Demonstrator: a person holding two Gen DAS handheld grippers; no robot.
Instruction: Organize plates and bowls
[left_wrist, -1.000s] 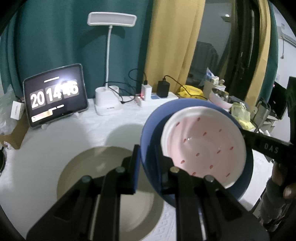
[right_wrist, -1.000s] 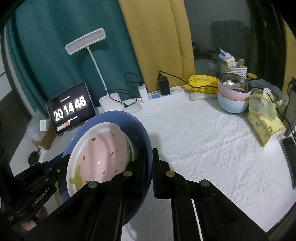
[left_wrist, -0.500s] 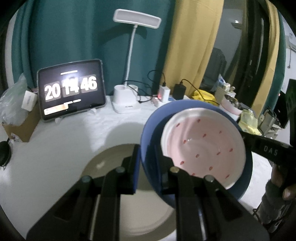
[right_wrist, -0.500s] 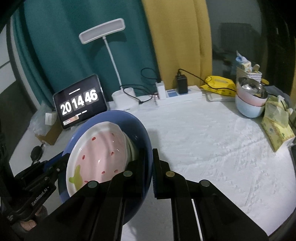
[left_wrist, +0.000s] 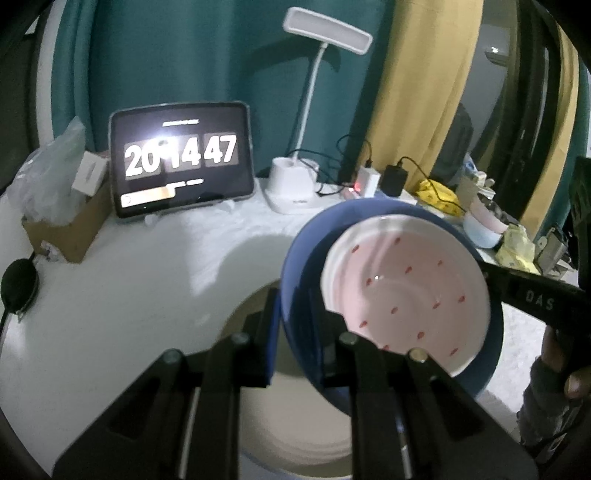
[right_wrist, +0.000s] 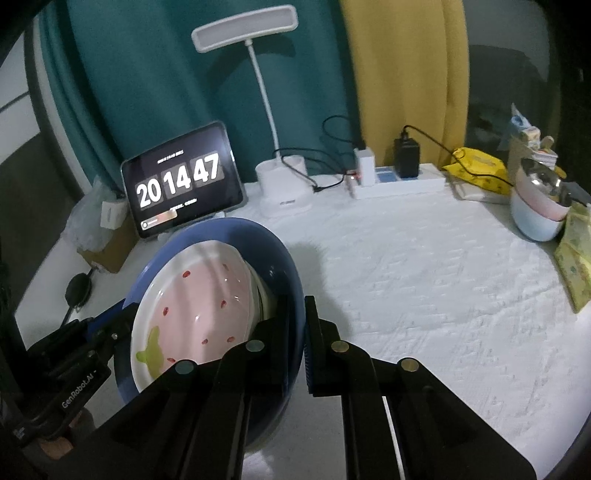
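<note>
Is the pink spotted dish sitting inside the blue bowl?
Yes, the pink dish with red spots lies nested within the blue bowl, whose rim shows all round it in the left wrist view.

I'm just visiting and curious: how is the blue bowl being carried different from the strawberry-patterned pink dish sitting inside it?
The large dark blue bowl is plain, while the smaller pink and white strawberry-patterned dish has red specks and a green leaf mark. The blue bowl is clamped at its rim by the left hand-held gripper and the right hand-held gripper; the pink dish only rests inside. Both are round, glossy and tilted together.
</note>
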